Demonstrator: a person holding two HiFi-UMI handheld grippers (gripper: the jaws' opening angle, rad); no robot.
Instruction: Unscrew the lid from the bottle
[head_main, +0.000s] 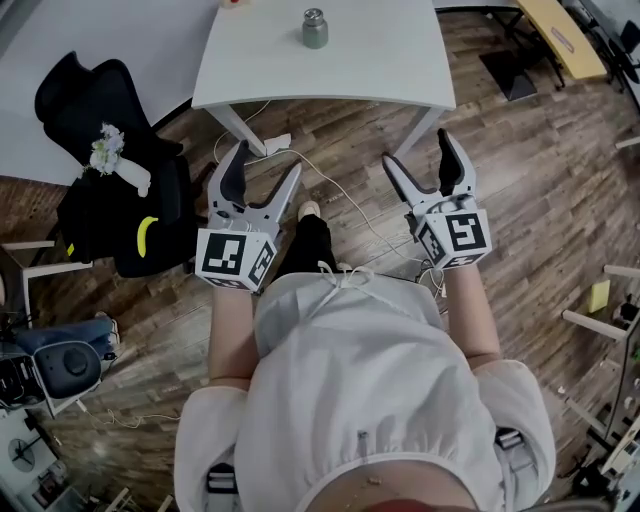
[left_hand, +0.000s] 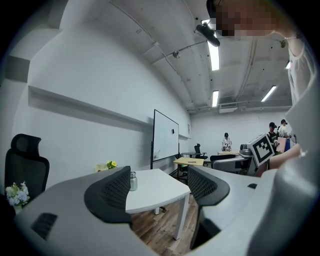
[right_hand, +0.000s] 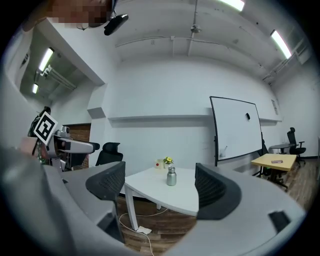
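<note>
Bottle, one, capped, on one white table, left tongs and right tongs both open, empty

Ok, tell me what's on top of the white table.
A capped metal bottle stands on the white table. Behind it sits a small pot of yellow flowers. The head view cuts off the table's far end, so nothing there shows in that view.
</note>
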